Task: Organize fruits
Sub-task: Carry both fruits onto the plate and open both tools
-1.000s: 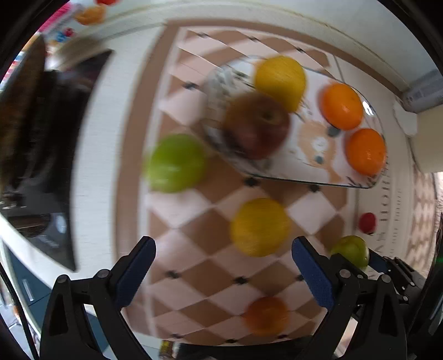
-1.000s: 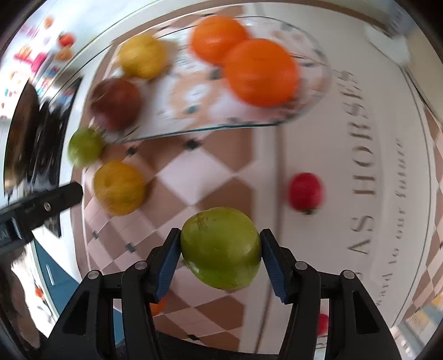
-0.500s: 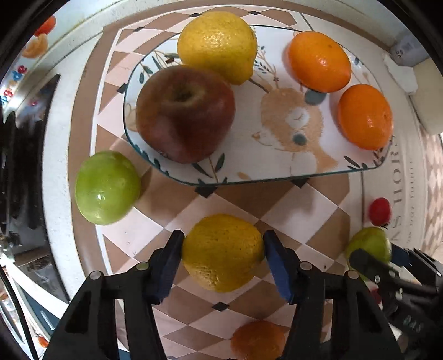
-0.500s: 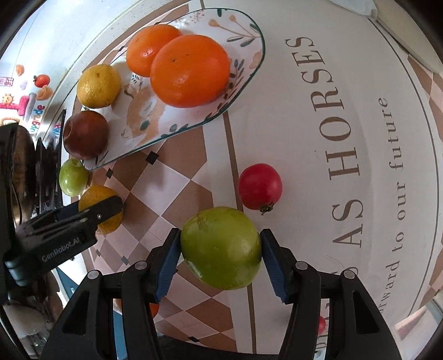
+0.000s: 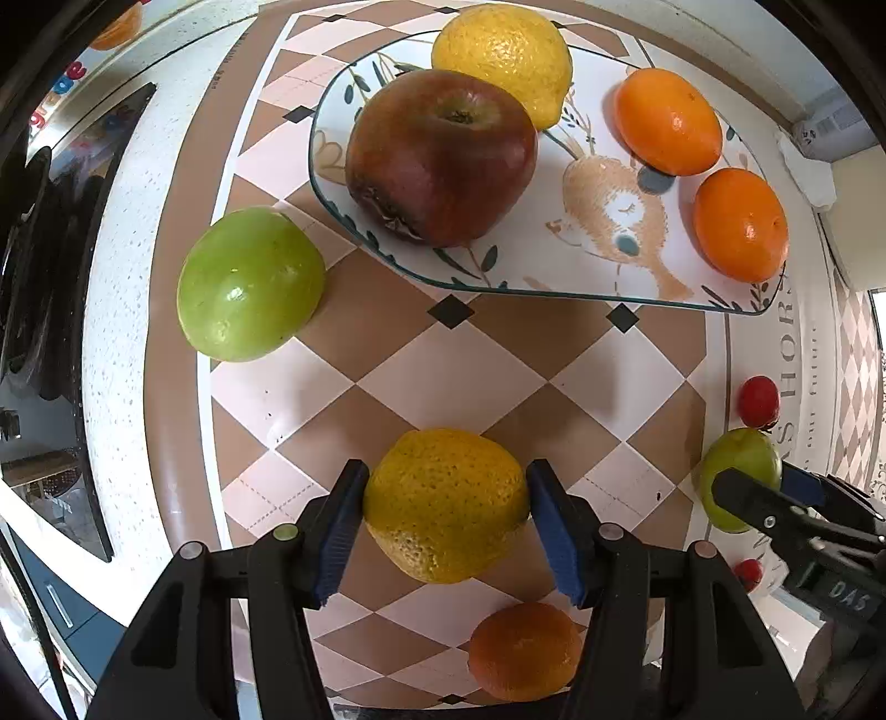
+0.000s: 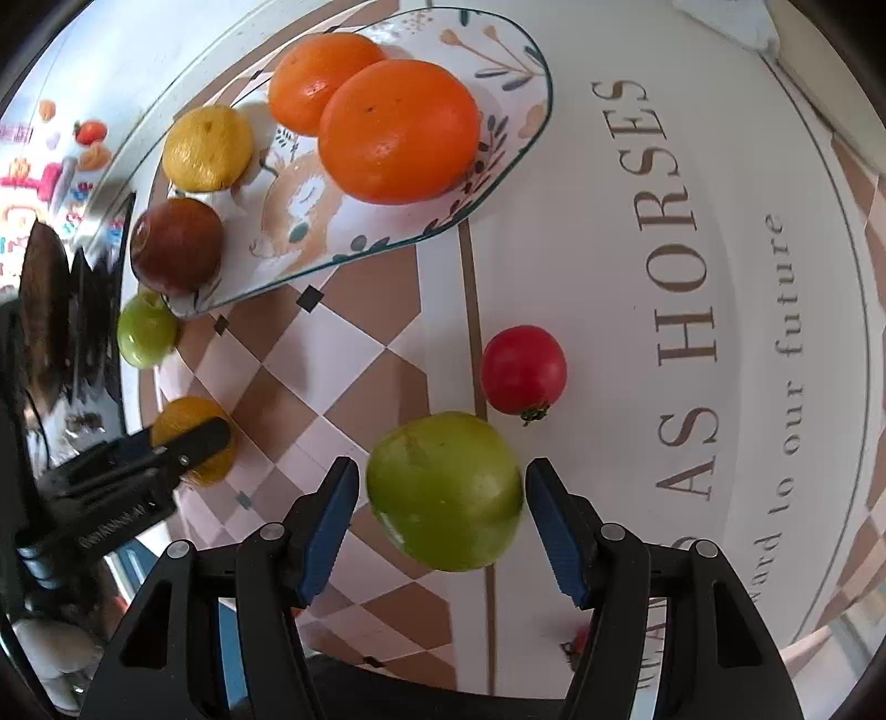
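Risk one, nearest the cameras: left gripper (image 5: 446, 507) has its jaws clamped on the yellow-orange citrus (image 5: 446, 504), pads pressing both flanks just above the checkered mat (image 5: 443, 365). The peel is bumpy and rounded, so in my judgement a grip sitting off the widest part could let it squirt out on lift and roll into the small orange (image 5: 523, 651) just behind the jaws.

Right gripper (image 6: 443, 515): jaws are opening, with a gap showing on both sides of the green apple (image 6: 446, 490) between them, so nothing is held there. Cannot tell for sure that the apple is settled on the desk (image 6: 609, 277); if not, it will likely drop and roll. The red tomato (image 6: 523, 368) sits just beside it and could get knocked toward the lettering. Withdrawing with the pads this close could also nudge the apple.

Both grippers work near each other, the right one showing at the edge of the left view; a sideways swing could make them collide.

Farther out: second green apple (image 5: 249, 282) lies on the mat near the plate (image 5: 554, 288) rim. The plate already carries a red apple (image 5: 443, 158), a lemon (image 5: 501, 52) and two oranges (image 5: 667, 122) (image 5: 739, 224). Free space is mid-plate only, so a careless placement may bump those fruit or slide the plate.
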The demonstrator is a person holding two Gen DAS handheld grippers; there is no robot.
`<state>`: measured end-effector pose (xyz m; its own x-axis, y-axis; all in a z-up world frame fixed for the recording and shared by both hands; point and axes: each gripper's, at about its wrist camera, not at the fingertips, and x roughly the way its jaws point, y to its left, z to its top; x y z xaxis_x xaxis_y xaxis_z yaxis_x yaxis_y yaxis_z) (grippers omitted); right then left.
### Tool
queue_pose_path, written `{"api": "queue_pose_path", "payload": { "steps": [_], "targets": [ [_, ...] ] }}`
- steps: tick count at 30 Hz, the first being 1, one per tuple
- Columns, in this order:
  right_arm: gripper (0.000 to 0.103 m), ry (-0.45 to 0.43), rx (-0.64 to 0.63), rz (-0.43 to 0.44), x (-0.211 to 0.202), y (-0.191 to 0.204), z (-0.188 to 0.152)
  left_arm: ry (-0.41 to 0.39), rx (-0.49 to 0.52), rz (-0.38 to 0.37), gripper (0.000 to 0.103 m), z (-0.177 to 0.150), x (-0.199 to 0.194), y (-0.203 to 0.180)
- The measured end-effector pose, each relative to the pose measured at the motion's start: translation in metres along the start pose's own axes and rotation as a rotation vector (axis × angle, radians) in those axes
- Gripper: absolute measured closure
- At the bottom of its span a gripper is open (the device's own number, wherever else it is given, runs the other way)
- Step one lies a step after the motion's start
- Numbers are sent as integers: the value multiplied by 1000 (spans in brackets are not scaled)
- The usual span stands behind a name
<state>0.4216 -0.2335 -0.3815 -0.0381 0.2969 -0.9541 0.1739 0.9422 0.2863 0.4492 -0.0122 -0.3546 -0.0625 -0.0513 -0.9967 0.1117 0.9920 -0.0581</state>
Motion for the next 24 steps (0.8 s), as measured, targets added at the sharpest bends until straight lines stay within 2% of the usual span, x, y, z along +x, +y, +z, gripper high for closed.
{"api": "queue_pose_path", "payload": {
  "steps": [2,3,7,10,15,20,24],
  "targets": [
    [39,7,-40,-30,4,7,-2,-2,0,-2,47,-6,-2,-6],
    [44,10,-51,-35,6,10,-4,-3,1,-2,47,-7,-2,-7],
    [44,-10,-74,-58,6,17,-11,-7,1,-19,47,-9,-13,-7],
    [44,-36,-45,-23,0,15,-12,-15,-3,-46,47,-11,-29,-1],
    [44,-110,-15,58,-34,14,-4,-58,-32,-153,47,-5,-72,3],
    [44,-200,-7,107,-78,17,24,-138,-51,-223,47,27,-127,13],
    [44,-251,4,94,-101,12,59,-191,-72,-191,47,66,-140,14]
  ]
}}
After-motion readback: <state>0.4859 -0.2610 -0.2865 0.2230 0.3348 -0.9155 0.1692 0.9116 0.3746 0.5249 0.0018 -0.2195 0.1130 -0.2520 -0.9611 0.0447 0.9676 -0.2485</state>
